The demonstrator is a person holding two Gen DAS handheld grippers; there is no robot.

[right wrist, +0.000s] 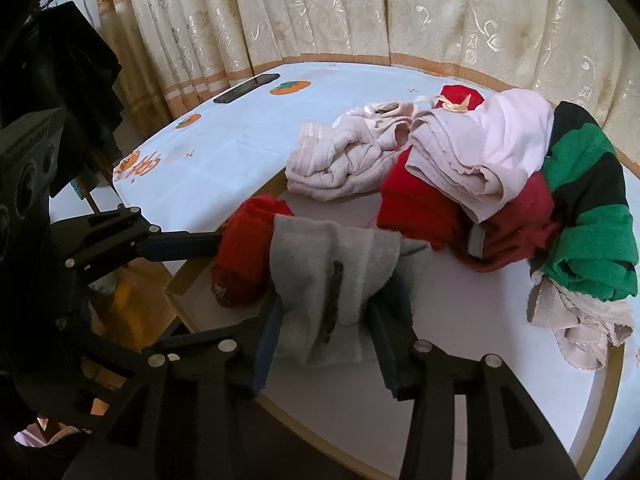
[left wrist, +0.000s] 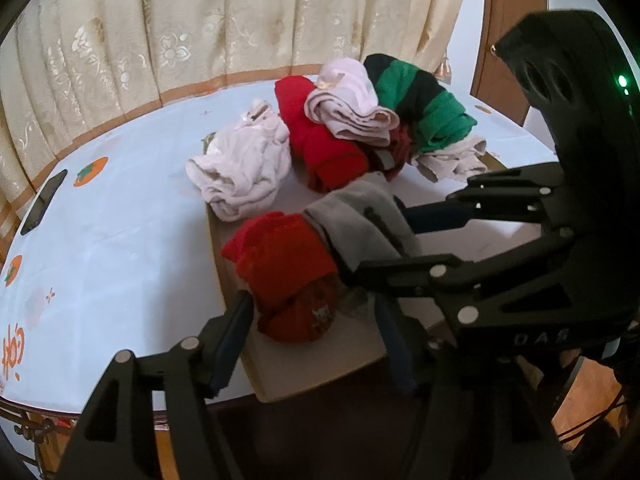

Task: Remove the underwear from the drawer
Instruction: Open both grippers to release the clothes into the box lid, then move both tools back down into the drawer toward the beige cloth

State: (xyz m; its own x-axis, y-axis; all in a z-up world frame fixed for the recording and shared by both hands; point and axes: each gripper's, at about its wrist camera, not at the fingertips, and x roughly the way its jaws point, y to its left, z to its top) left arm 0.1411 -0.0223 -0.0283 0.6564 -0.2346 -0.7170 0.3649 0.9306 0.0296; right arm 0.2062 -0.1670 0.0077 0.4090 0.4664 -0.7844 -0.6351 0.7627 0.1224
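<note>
A red pair of underwear point(left wrist: 284, 272) and a grey pair point(left wrist: 360, 220) lie side by side, touching, on a flat white drawer panel point(left wrist: 320, 360) with a wooden edge. My left gripper point(left wrist: 312, 304) is open and straddles the red pair, with a gap at its right pad. My right gripper point(right wrist: 326, 308) is open around the grey pair point(right wrist: 320, 264), which lies slack and fills the space between its blue pads. In the right wrist view, one left finger point(right wrist: 180, 244) reaches the red pair point(right wrist: 244, 248). Behind them lies a pile of pink point(left wrist: 240, 176), red point(left wrist: 320, 148) and green-and-black striped point(left wrist: 424, 100) underwear.
The panel rests on a table under a white cloth point(left wrist: 120, 240) printed with orange fruit. A dark phone point(left wrist: 44, 200) lies at the table's far left edge. A cream curtain point(left wrist: 200, 20) hangs close behind. Beige underwear point(right wrist: 580, 328) lies at the panel's right.
</note>
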